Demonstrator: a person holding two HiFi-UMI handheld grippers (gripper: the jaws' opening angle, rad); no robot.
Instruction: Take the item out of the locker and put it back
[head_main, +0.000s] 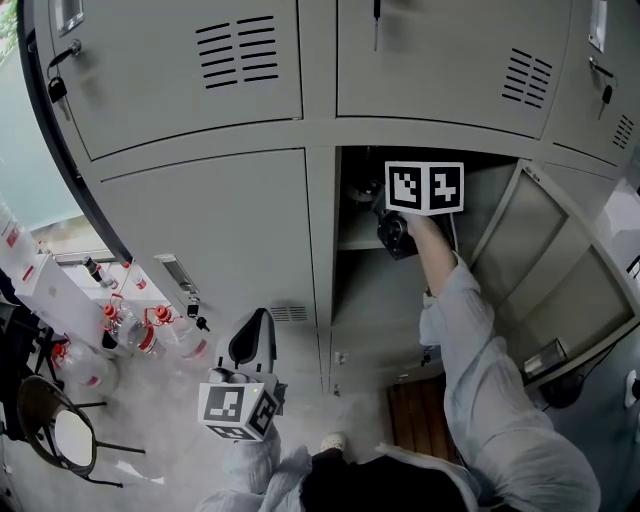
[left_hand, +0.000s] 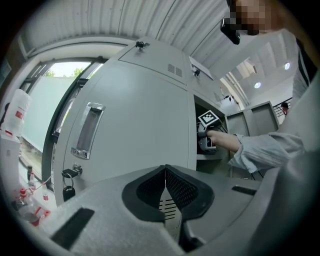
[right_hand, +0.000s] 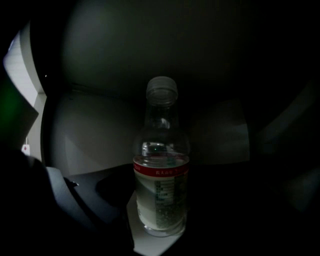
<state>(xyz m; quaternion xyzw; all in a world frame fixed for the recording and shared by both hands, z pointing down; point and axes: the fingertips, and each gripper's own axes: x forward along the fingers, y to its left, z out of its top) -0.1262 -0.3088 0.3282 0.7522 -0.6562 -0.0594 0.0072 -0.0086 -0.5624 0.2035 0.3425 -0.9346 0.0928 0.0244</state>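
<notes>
A clear water bottle (right_hand: 161, 185) with a red label band stands upright on the shelf inside the dark locker, centred between my right gripper's jaws. Only that gripper's left finger (right_hand: 75, 200) shows, close beside the bottle; the other side is lost in shadow, so contact is unclear. In the head view my right gripper (head_main: 398, 232) reaches into the open locker compartment (head_main: 360, 290), its tips hidden inside. My left gripper (head_main: 250, 345) hangs low before the closed locker door (head_main: 220, 230), jaws (left_hand: 166, 187) shut on nothing.
The open locker door (head_main: 560, 280) swings out to the right. Several red-capped water bottles (head_main: 130, 330) lie on the floor at left, near a round chair (head_main: 60, 430). A key hangs from the neighbouring door's lock (left_hand: 67, 187).
</notes>
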